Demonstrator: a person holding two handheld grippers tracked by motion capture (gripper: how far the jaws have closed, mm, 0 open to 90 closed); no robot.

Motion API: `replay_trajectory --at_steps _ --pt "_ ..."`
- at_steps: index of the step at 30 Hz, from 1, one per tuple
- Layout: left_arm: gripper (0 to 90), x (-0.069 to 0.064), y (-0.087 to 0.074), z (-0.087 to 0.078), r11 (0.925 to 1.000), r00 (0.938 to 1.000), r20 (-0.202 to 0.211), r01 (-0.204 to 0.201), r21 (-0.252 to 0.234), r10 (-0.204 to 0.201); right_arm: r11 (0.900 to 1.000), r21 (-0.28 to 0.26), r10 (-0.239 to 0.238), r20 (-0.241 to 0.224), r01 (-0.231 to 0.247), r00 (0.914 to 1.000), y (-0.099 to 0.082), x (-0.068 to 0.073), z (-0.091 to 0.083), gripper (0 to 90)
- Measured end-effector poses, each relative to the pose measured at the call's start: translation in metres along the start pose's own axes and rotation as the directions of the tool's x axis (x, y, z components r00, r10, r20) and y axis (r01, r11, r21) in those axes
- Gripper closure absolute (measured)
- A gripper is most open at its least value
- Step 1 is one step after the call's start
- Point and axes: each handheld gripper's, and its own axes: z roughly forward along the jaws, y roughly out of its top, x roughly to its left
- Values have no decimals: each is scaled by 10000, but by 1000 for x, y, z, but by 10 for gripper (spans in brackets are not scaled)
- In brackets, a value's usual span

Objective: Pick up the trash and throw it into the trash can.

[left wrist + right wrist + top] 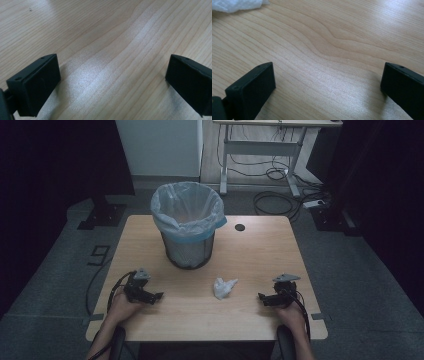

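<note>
So nothing's started yet, by my read. Crumpled white paper wad (224, 288) lies loose on the surface (260, 250), in front of the bin (188, 225) and a bit to its right, well apart from it. The bin has a pale liner (172, 215) folded over its rim; I can't tell if anything is already inside.

My left gripper (150, 296) rests low on the surface in front of the bin and to its left, jaws spread wide with bare wood between them in the left gripper view. My right gripper (265, 298) sits farther right of the bin than the wad, pointed toward the wad, jaws released too, nothing between them. An edge of the wad (237, 5) shows at the top left of the right gripper view, well ahead of the jaws.

Judgement: everything's left. Reach the wad, clamp, lift, carry over the rim, drop. Right side looks closer and better aimed.
</note>
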Motion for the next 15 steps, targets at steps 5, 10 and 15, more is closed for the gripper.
replay_trajectory --at_steps 5,10,15 --pt "0 -1 2 2 10000 10000 -22 7 5 -7 10000 -7 11 16 -11 10000 0 0 0 0" --pt "0 -1 2 2 10000 10000 -19 12 -3 -12 10000 -3 12 6 -12 10000 0 0 0 0" --pt "0 -1 3 2 10000 10000 -37 14 6 -14 10000 3 -11 -6 11 10000 0 0 0 0"
